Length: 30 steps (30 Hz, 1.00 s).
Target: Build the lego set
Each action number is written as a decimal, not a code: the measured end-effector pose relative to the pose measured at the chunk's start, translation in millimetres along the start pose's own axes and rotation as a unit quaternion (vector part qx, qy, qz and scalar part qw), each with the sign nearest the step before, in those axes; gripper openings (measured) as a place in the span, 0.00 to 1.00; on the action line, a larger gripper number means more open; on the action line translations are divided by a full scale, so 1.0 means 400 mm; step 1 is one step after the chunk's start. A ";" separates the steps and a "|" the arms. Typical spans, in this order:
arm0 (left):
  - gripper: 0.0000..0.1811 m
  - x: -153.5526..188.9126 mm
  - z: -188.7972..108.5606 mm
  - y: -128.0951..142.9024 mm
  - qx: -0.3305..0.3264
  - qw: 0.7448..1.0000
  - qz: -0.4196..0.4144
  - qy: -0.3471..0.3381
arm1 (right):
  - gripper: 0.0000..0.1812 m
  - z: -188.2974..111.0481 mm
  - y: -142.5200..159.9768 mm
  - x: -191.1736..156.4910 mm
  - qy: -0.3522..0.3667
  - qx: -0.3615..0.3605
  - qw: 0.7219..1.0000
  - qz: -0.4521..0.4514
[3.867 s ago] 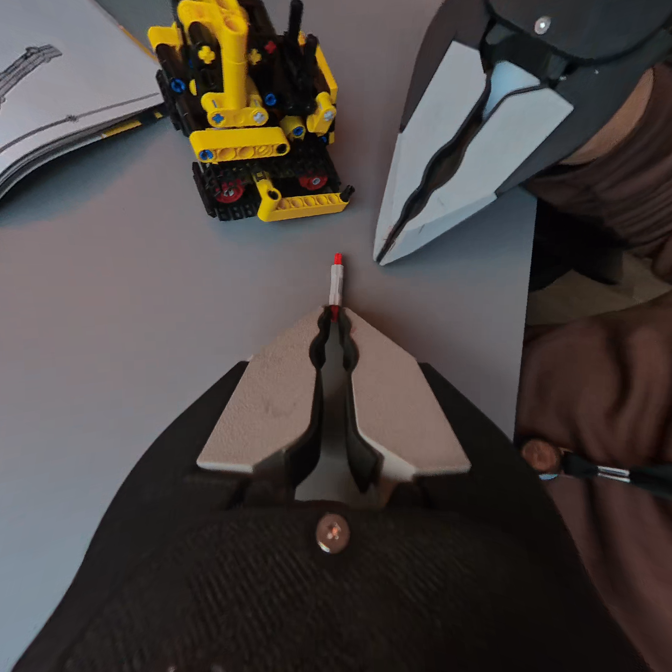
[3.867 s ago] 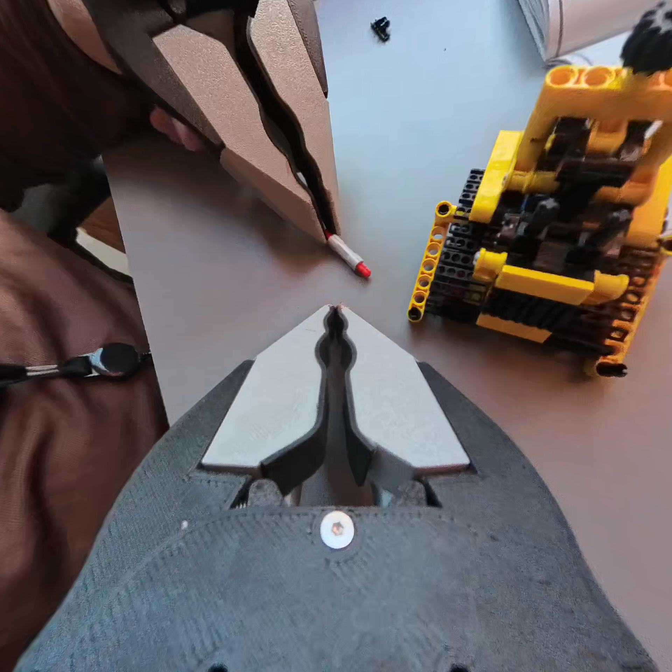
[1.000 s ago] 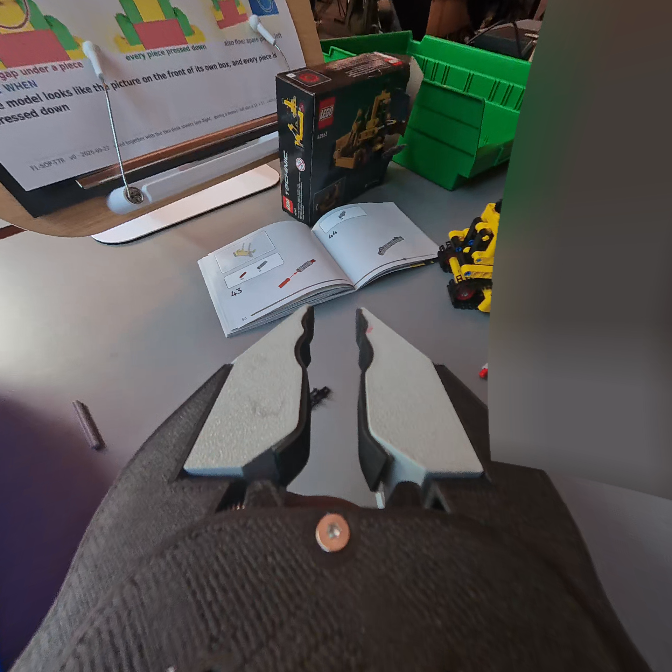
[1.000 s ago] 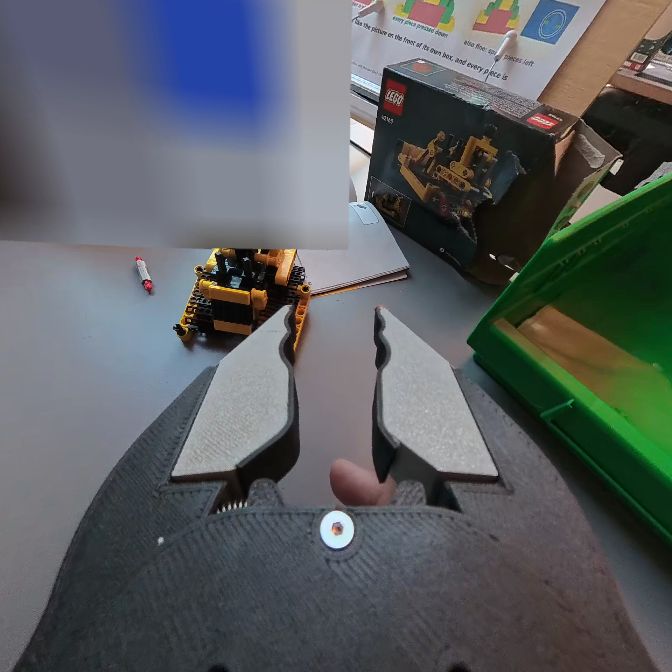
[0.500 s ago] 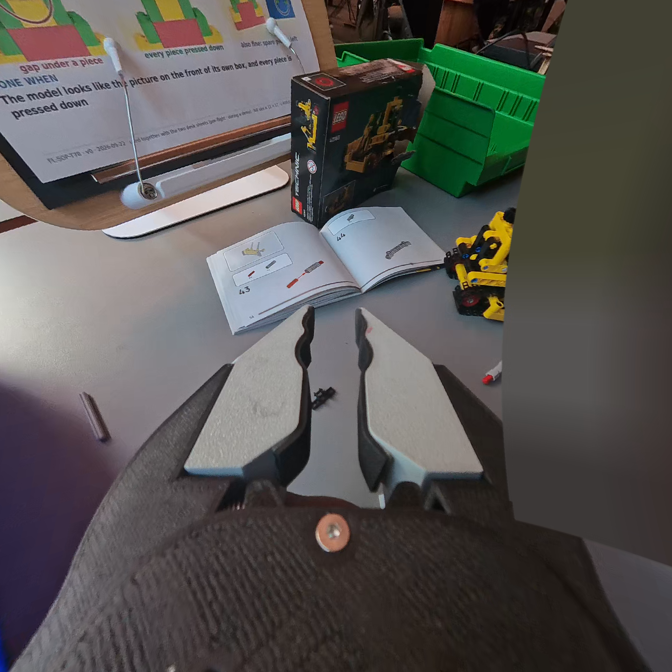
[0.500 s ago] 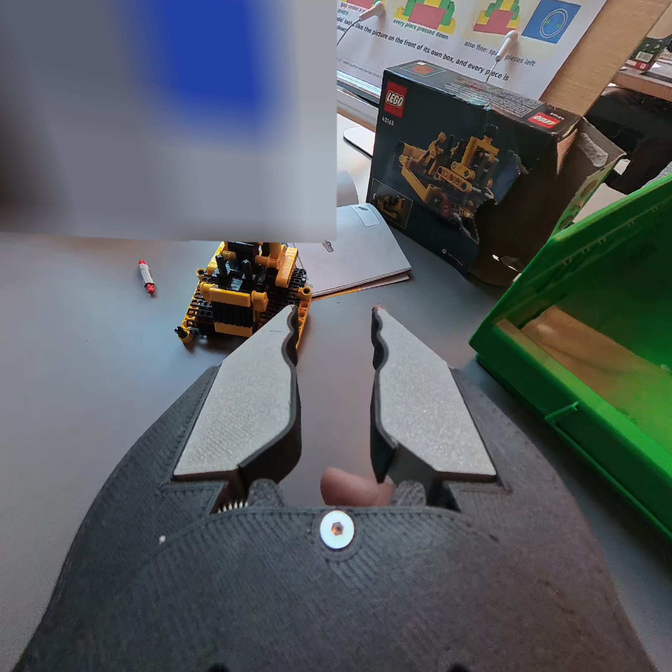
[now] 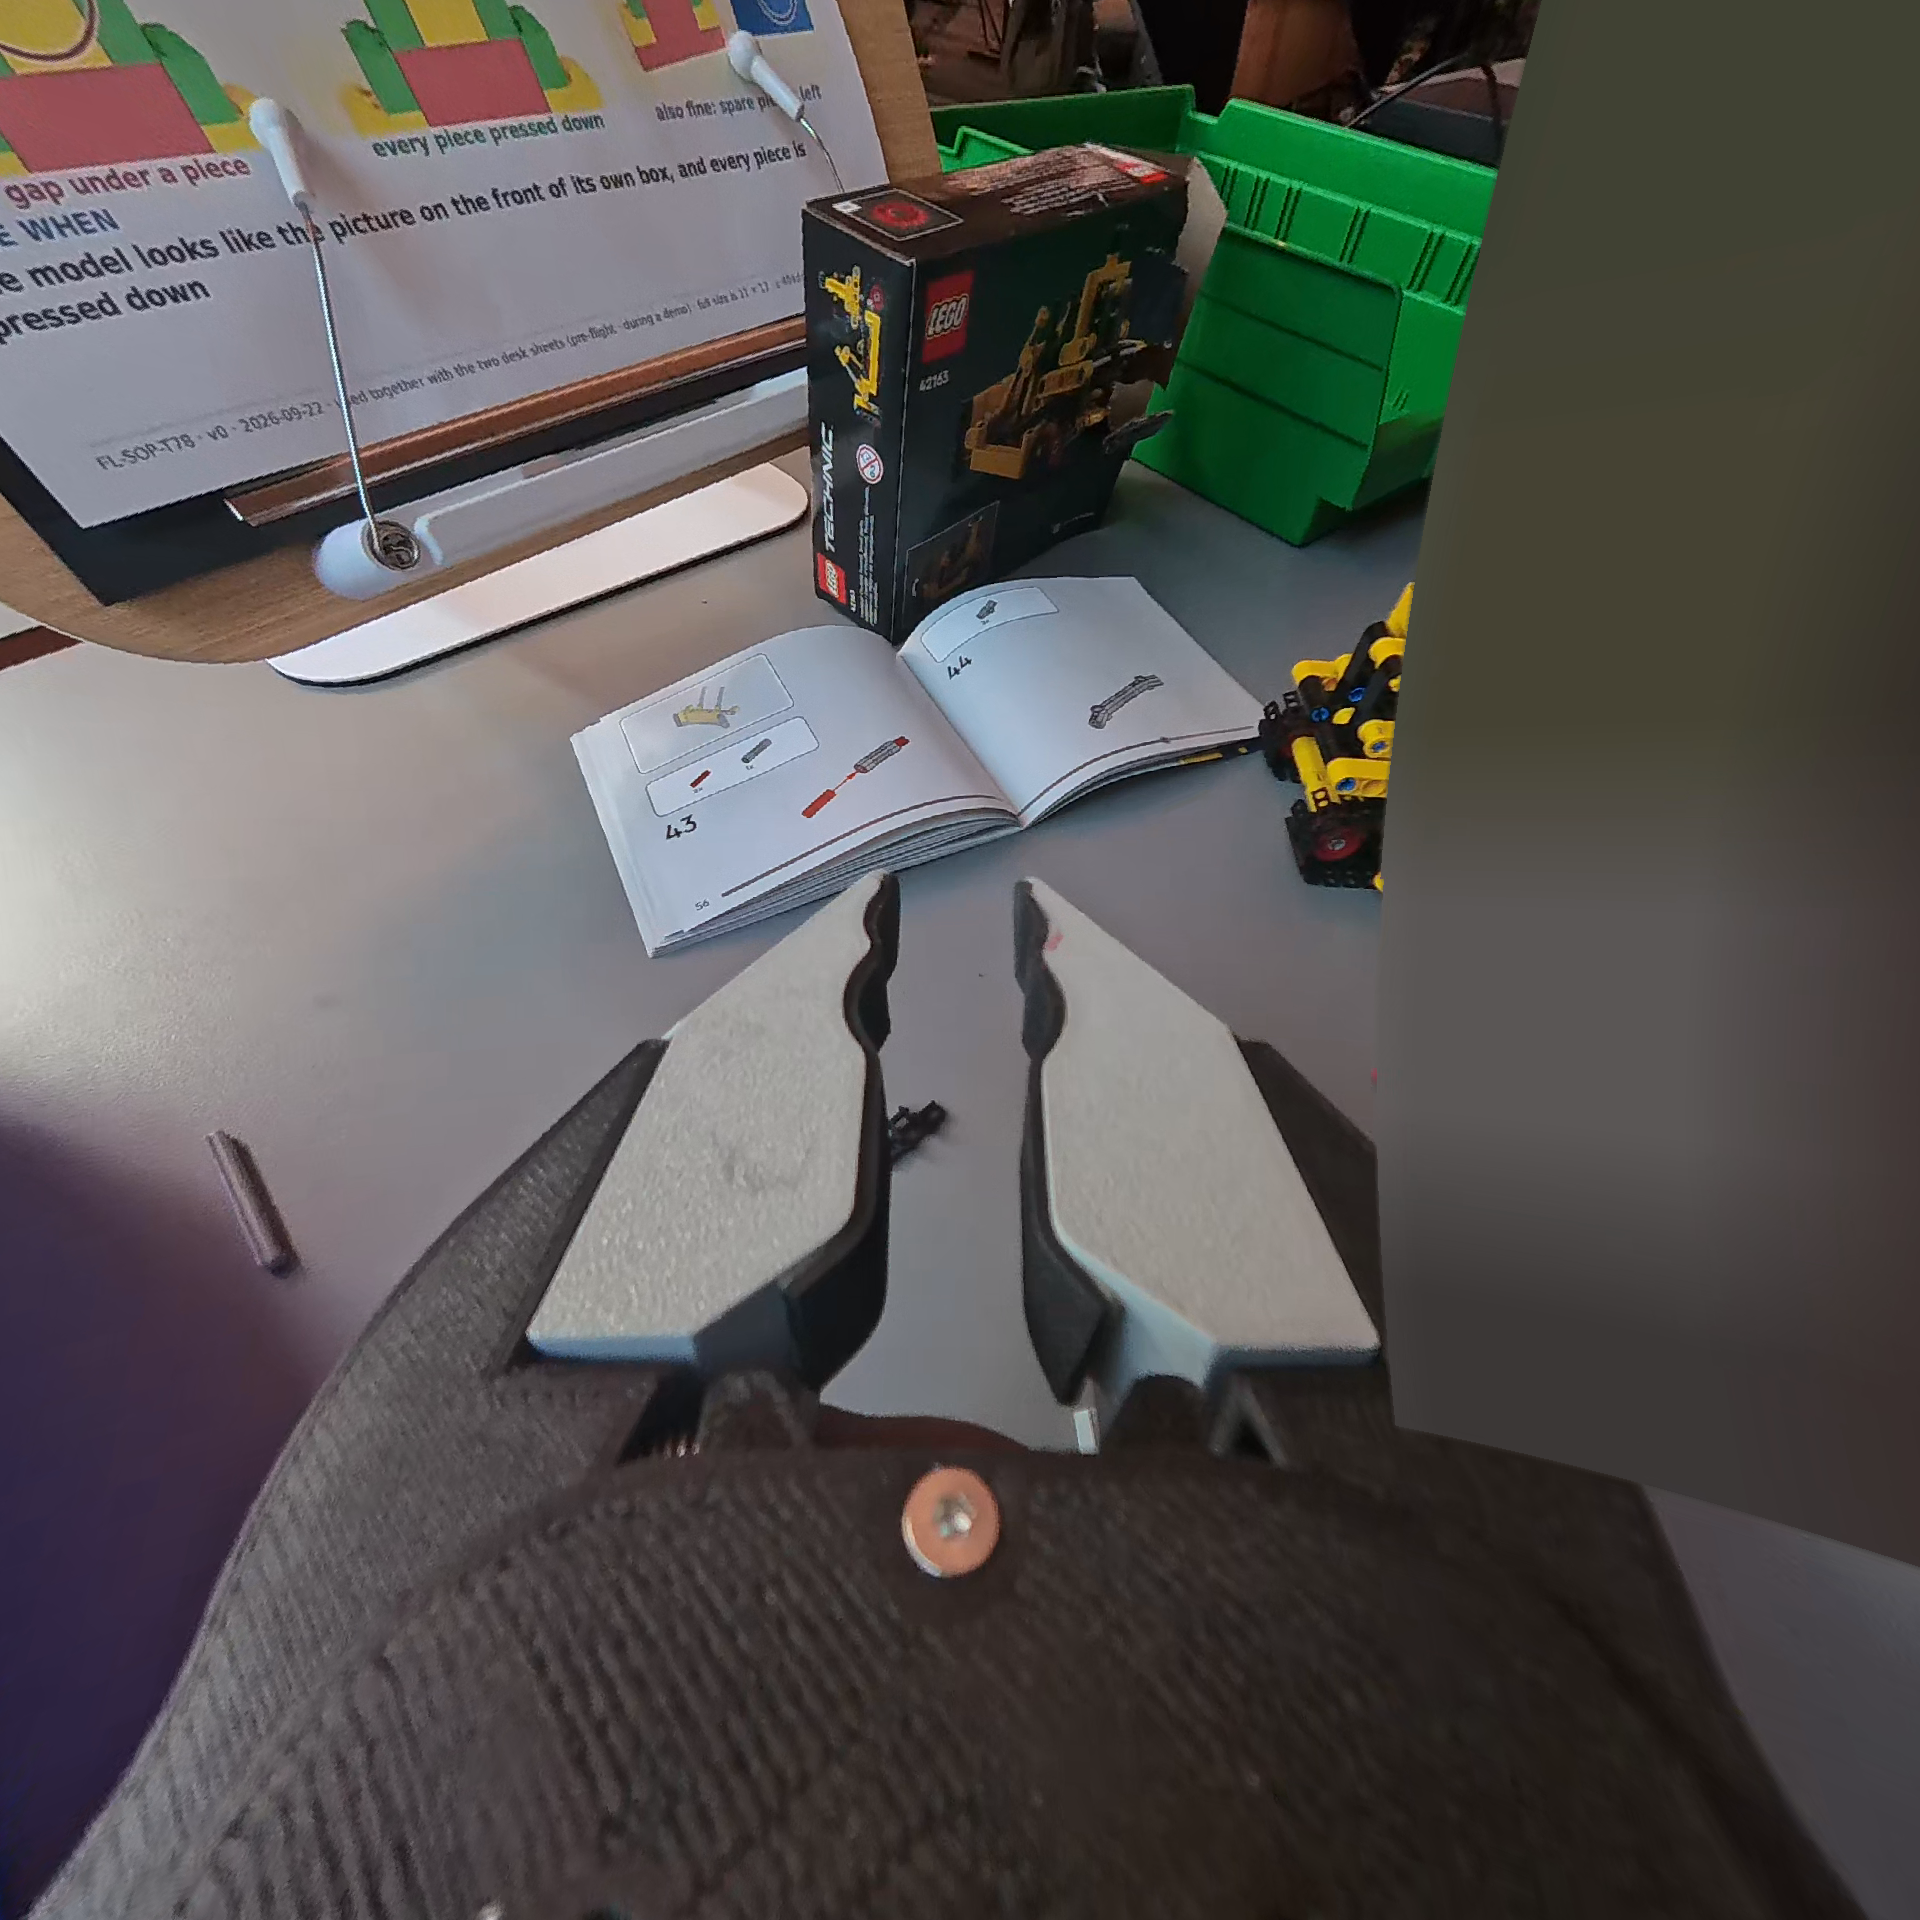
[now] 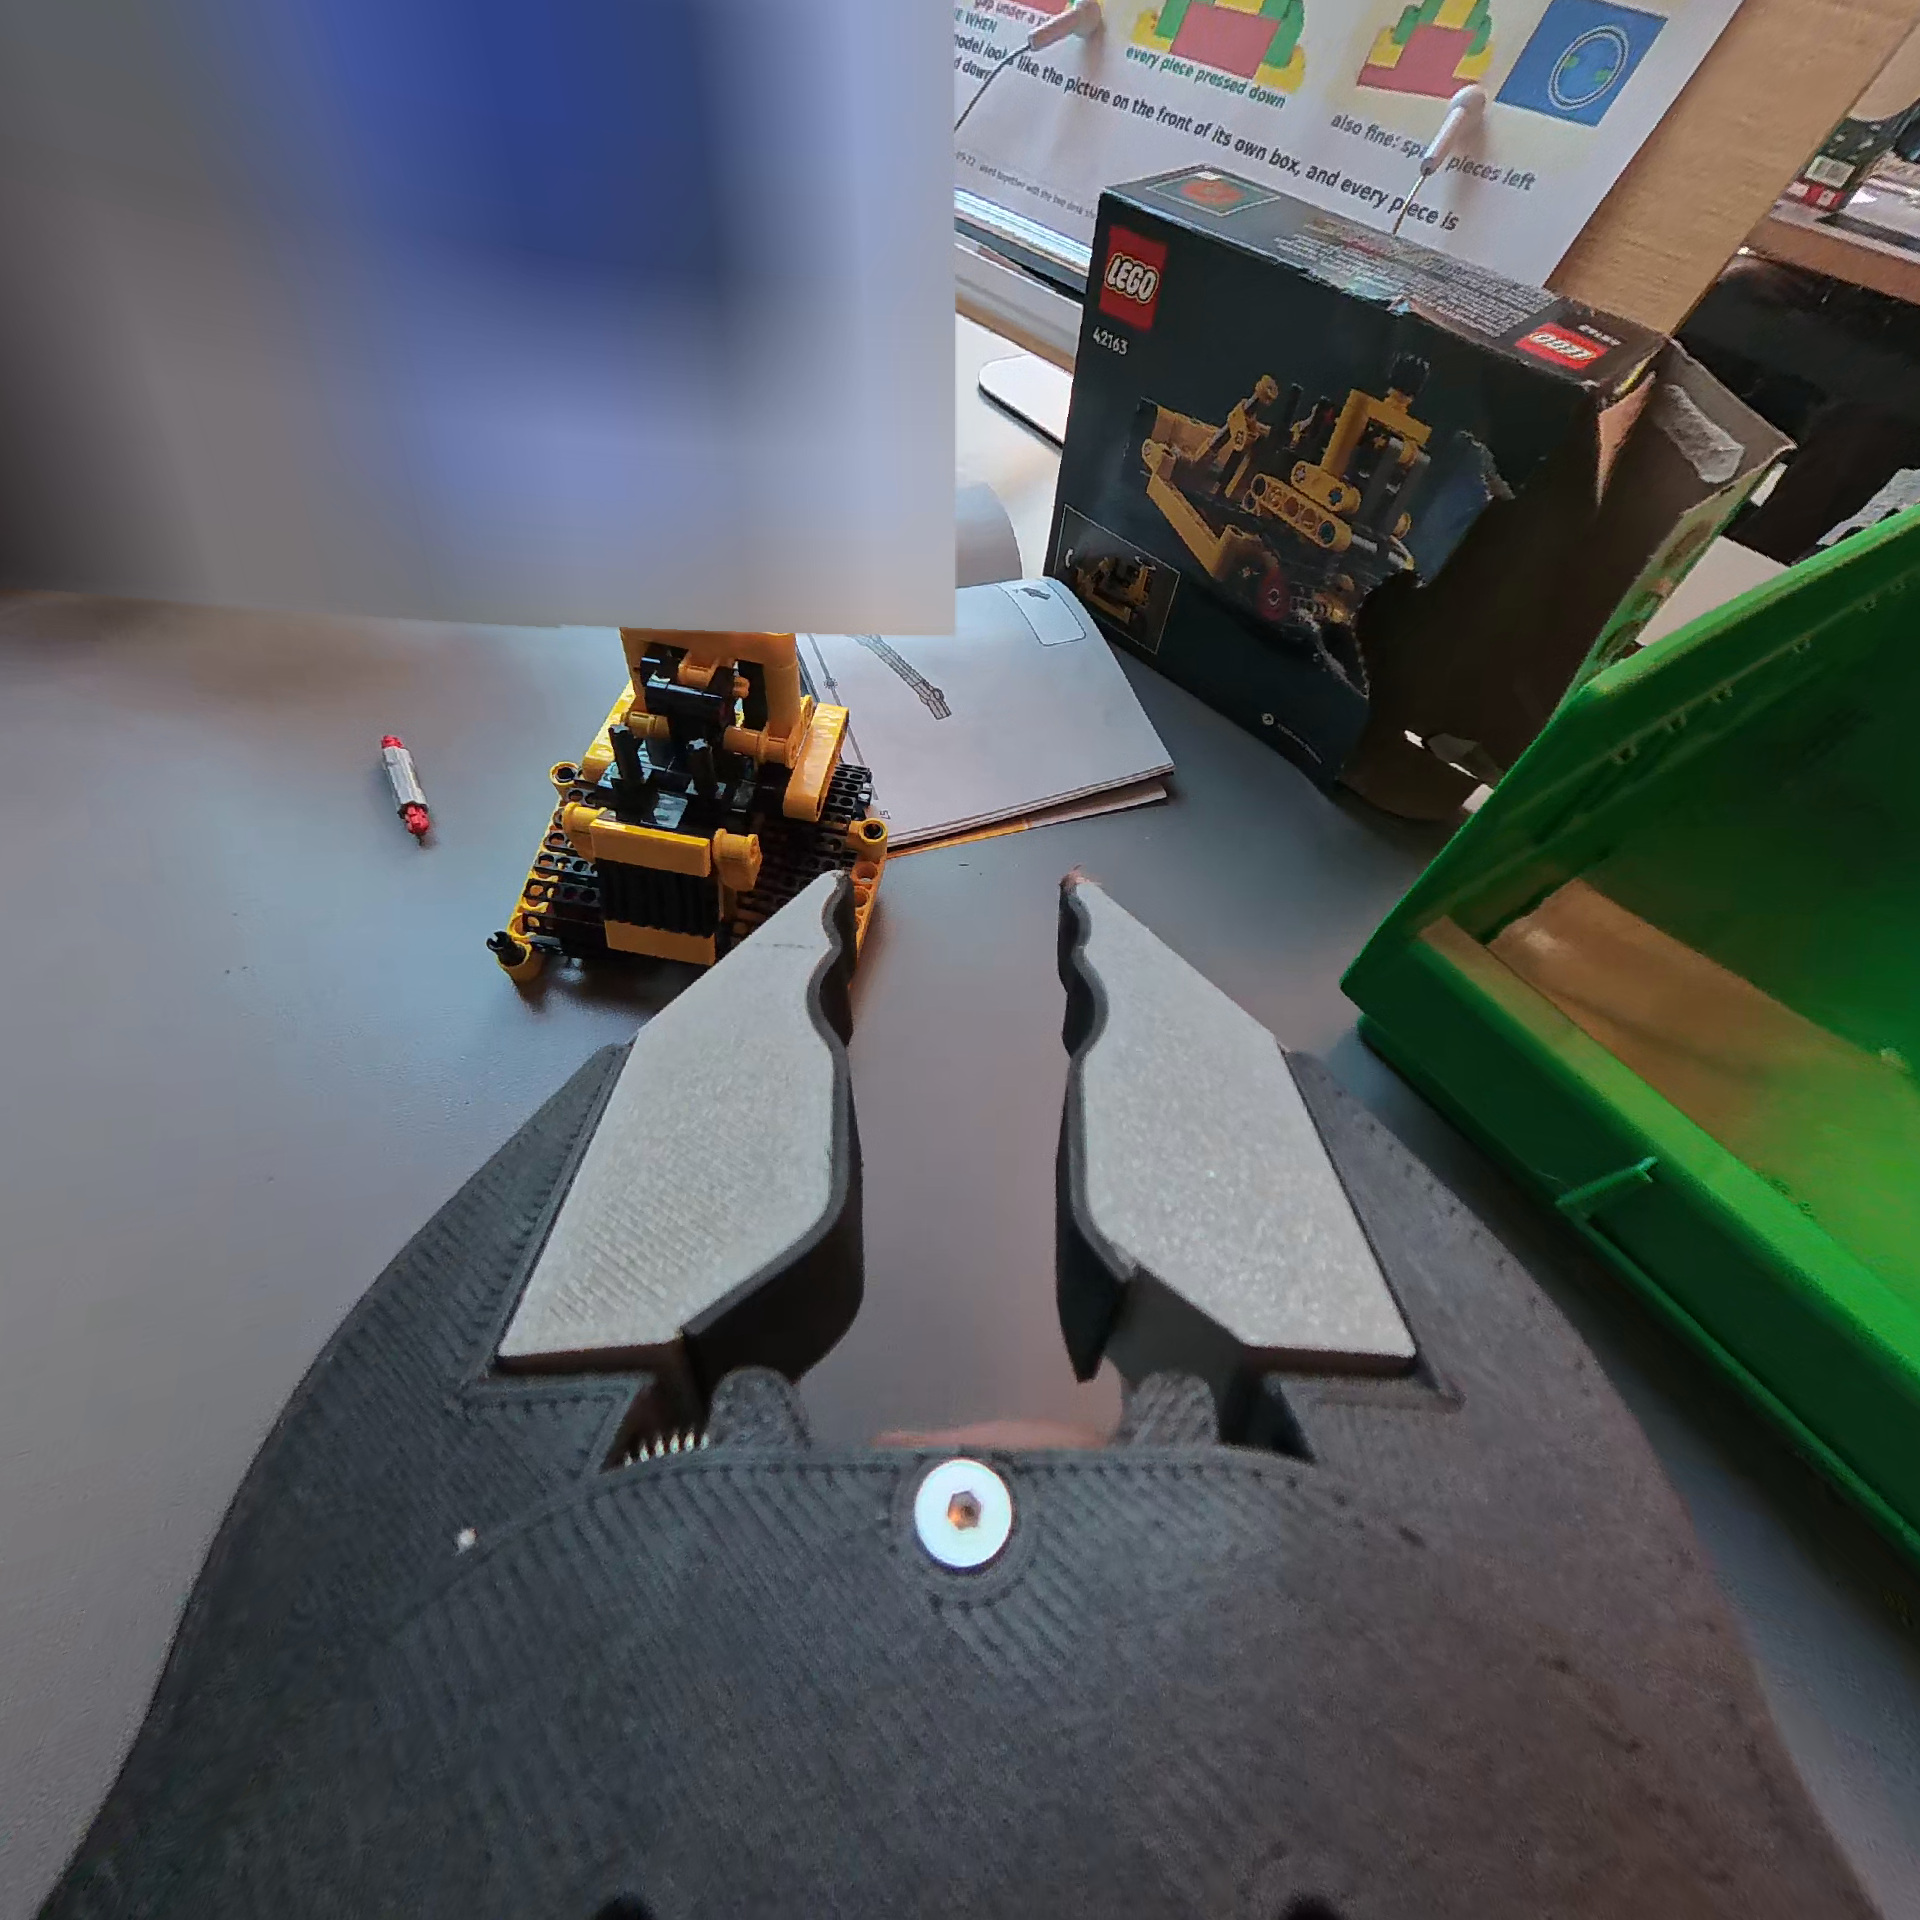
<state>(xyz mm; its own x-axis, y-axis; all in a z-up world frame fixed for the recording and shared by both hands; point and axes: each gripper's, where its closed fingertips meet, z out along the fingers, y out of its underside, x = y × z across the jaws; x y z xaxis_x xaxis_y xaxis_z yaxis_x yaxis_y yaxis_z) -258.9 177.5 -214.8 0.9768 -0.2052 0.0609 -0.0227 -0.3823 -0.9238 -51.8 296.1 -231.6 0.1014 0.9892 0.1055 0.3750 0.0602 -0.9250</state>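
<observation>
Lego bulldozer model (image 8: 696, 821), yellow and black, stands on the grey counter (image 8: 208, 1039) just beyond the right tongs (image 8: 951, 883), its near corner hidden behind the tip of the left-hand finger (image 8: 717, 1122) of those tongs. The right tongs are spread, with bare counter between the fingers and nothing held. To the model's left, apart from it, a short grey axle with red ends (image 8: 404, 787) lies flat on the counter. Behind the model an open instruction booklet (image 8: 997, 727) lies flat, touching or nearly touching its rear. Farther back the dark set box (image 8: 1278, 468) stands upright with one end torn open, and a green bin (image 8: 1662, 1039) sits along the right side of the counter.

In the left wrist view, the left tongs (image 7: 951, 899) are likewise spread and empty, hovering over the counter. A small black connector piece (image 7: 916, 1122) lies on the counter below the gap between the fingers, close against the left one. A dark grey rod (image 7: 251, 1200) lies well off to the left. Beyond the fingertips the booklet (image 7: 894, 748) lies open, the model (image 7: 1340, 748) shows partly at its right end, and the box (image 7: 987, 395) stands behind the booklet. At the far edge, a printed sheet (image 7: 416, 229) is propped on a white stand (image 7: 540, 582).
</observation>
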 end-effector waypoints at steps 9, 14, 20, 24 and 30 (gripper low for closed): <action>0.11 -0.002 0.003 0.003 -0.002 1.000 -0.002 0.000 | 0.19 -0.002 -0.004 -0.001 -0.002 0.005 1.000 0.000; 0.11 0.002 0.005 0.007 -0.005 1.000 0.000 0.002 | 0.19 -0.003 -0.004 -0.002 -0.003 0.005 1.000 -0.001; 0.11 0.005 0.006 0.007 -0.005 1.000 0.005 0.001 | 0.18 -0.006 -0.008 -0.004 -0.002 0.009 1.000 -0.004; 0.11 0.006 0.006 0.008 -0.006 1.000 0.007 0.002 | 0.18 -0.006 -0.008 -0.005 -0.002 0.009 1.000 -0.005; 0.11 0.008 0.007 0.009 -0.007 1.000 0.008 0.003 | 0.17 -0.006 -0.007 -0.005 -0.004 0.008 1.000 -0.005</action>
<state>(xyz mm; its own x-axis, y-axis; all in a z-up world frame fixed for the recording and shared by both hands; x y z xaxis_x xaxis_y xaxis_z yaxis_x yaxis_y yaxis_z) -255.4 177.9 -219.0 0.9751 -0.2167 0.0481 -0.0419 -0.3921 -0.9190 -51.0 293.4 -228.5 0.0913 0.9895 0.1117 0.3618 0.0715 -0.9295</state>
